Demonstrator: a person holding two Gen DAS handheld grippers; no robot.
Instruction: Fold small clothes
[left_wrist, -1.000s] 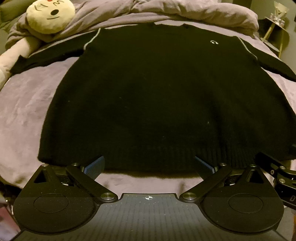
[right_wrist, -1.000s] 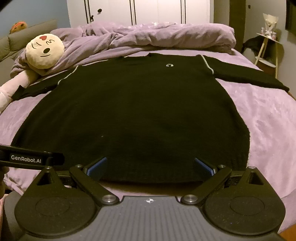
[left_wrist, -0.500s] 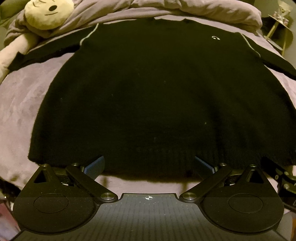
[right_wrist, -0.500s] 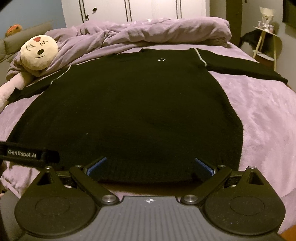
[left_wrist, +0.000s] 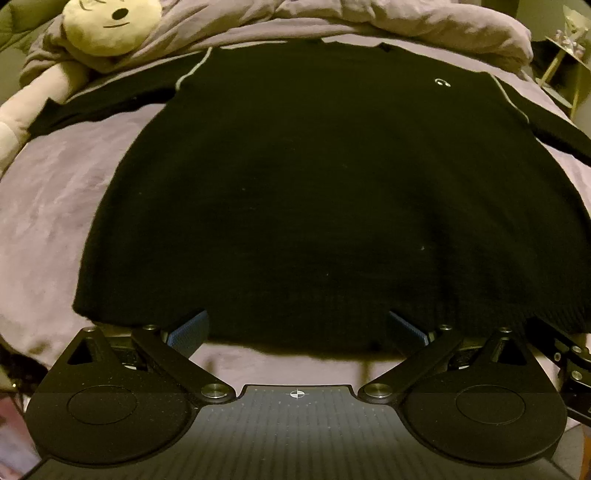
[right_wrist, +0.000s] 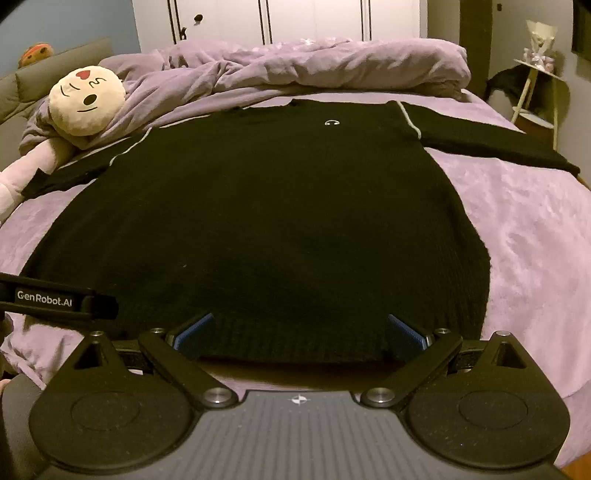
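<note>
Sweater (right_wrist: 258, 221): black knit, lying flat, front up, on the purple bed (right_wrist: 524, 236); both sleeves spread out to the sides, neck towards the duvet (right_wrist: 314, 62), hem towards the grippers.
Left gripper (left_wrist: 297, 328): jaws wide apart, nothing between them; hem sits just beyond the blue pads (left_wrist: 188, 330), near its left half. Contact with cloth: cannot tell.
Right gripper (right_wrist: 299, 330): jaws wide apart too, empty; lined up on the right half of the hem, pads (right_wrist: 406, 334) level with the ribbed edge.
Surroundings: plush toy (right_wrist: 86, 101) at far left, by the left sleeve; side table (right_wrist: 539, 96) at far right; wardrobe doors behind.
Progress: by my reading, none of the folding done. Garment is spread and smoothed, no crease or fold shows anywhere.
Left to do: likely grip the hem at two points, then fold body and sleeves into a compact stack. All of it remains.
Change from a second ago: both views sit closer to the hem; the sweater fills more of the left view, and the plush head has slid towards the top edge there. In the right view the sweater lies as it did. Jaw openings look unchanged.
Watch for: thick knit may bunch if only the top layer is pinched.
</note>
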